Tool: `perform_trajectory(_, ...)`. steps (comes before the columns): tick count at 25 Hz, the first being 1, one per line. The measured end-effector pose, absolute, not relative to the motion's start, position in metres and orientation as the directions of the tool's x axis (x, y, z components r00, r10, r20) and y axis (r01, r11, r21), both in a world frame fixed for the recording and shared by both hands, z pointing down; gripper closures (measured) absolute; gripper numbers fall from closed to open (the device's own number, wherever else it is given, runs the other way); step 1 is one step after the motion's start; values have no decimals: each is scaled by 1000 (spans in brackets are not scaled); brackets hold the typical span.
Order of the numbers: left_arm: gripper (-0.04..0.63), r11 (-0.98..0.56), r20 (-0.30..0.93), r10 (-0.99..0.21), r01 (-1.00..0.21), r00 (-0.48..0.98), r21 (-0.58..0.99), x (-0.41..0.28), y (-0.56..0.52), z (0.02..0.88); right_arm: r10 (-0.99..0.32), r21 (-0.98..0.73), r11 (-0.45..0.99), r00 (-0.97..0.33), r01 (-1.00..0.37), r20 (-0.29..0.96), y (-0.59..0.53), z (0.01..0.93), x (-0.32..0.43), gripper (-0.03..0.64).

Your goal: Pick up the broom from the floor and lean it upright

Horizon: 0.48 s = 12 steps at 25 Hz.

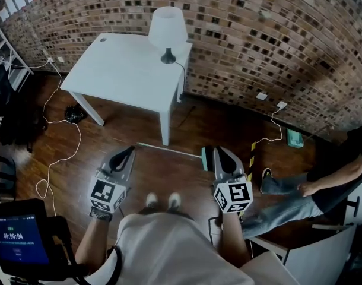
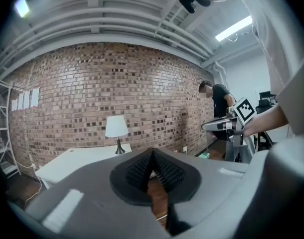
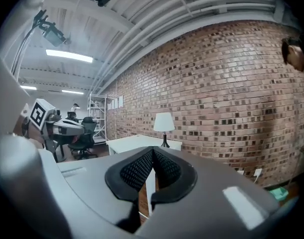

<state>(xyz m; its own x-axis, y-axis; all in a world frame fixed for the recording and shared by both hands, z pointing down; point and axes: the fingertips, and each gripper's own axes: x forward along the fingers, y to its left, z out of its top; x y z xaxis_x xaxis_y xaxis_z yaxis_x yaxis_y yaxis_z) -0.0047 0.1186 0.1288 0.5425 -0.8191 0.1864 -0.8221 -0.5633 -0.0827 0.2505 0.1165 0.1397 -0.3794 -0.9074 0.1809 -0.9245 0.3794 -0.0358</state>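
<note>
The broom lies flat on the wooden floor in the head view. Its thin pale handle (image 1: 169,150) runs from the table's front leg rightward to a teal head (image 1: 206,158), partly hidden behind my right gripper (image 1: 219,149). That gripper hovers above the broom's head, shut and holding nothing. My left gripper (image 1: 131,149) hangs beside the handle's left end, jaws together and empty. The left gripper view shows its pads (image 2: 164,171) meeting, with the right gripper (image 2: 226,125) off to the side. The right gripper view shows its own pads (image 3: 137,171) closed too.
A white table (image 1: 127,70) with a white lamp (image 1: 167,31) stands ahead against the brick wall. A white cable (image 1: 62,153) loops over the floor at left. A person (image 1: 299,189) sits at right. A screen (image 1: 15,236) is at lower left.
</note>
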Motion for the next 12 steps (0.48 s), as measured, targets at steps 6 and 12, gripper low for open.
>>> perform_trajectory(6,595,-574,204,-809,-816,552,-66,-14,94,140,-922,-67,323,-330,-944,202,104,153,254,604)
perform_trajectory(12,595,-572,219,-807,-819,549,-55,-19,82,147,-918,-53,324,-327,-945,223,93,158,251,604)
